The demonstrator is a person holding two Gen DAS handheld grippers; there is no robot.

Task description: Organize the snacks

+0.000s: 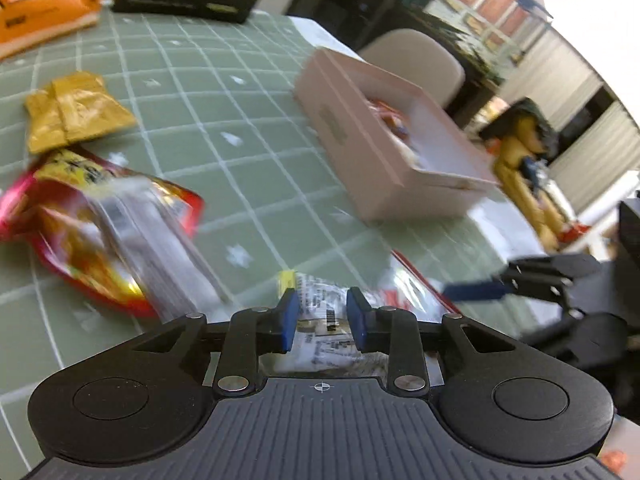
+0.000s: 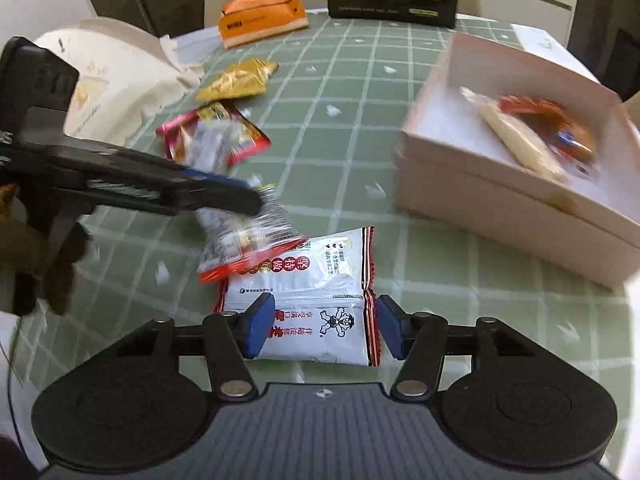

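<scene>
Now the left gripper [image 1: 322, 320] seems clamped on a crinkled silver-and-red snack packet [image 2: 248, 236]; the right gripper [image 2: 325, 326] straddles a white red-edged packet [image 2: 316, 300], pads apart, mid-table

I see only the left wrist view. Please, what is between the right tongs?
Observer: A white packet lies flat on the table. The right tongs have one pad on either side of it and are not squeezing it.
Operator: And what is inside the box, besides something red?
Observer: A pale stick lies in the box, beside the red packet.
</scene>
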